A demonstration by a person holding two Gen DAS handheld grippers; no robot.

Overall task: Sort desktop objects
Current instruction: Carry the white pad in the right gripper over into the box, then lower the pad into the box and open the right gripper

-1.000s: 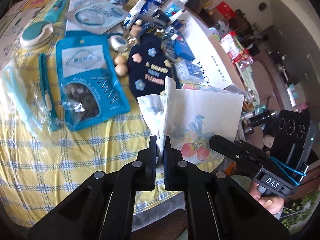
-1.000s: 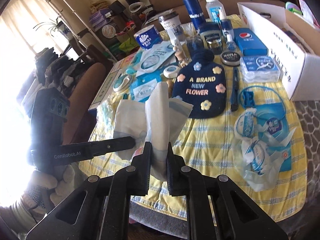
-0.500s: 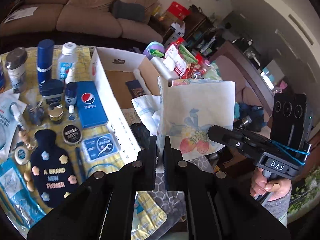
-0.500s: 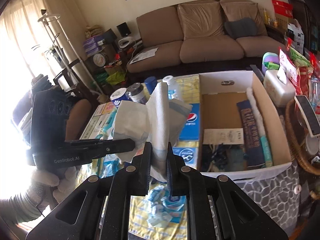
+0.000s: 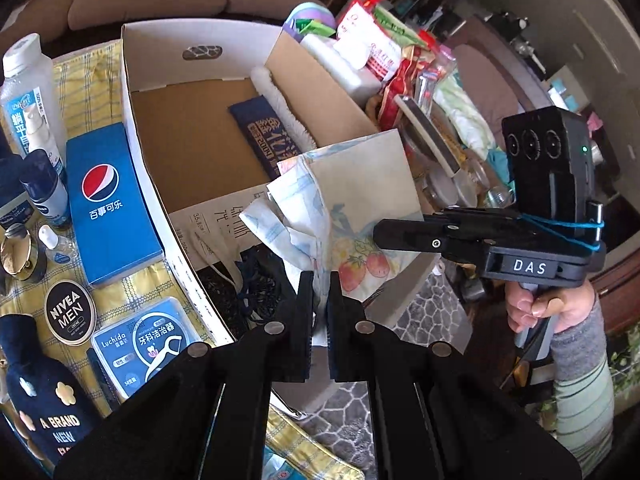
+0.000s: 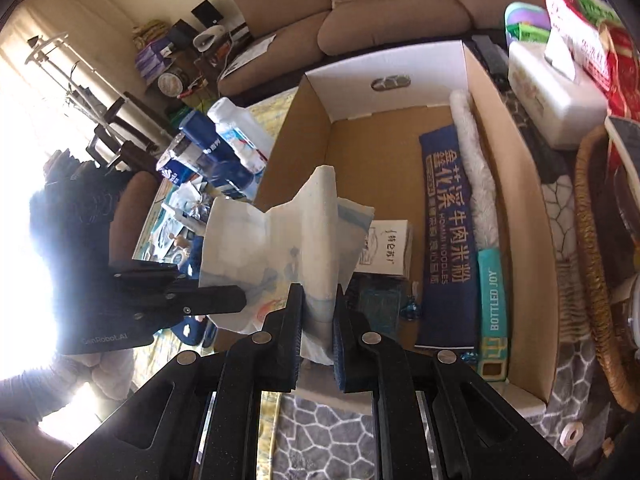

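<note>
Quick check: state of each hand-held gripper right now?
Left hand-held gripper: closed on the printed tissue pack.
Right hand-held gripper: closed on the same tissue pack, at another edge.

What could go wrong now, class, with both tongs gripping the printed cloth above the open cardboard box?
1. Each tongs, left and right, pinches only a narrow fold of the cloth, so it might slip out.
2. The cloth hangs near the cardboard box front wall; released here, it could drape over the rim instead of landing inside.
3. It may cover the blue noodle packet already inside.
</note>
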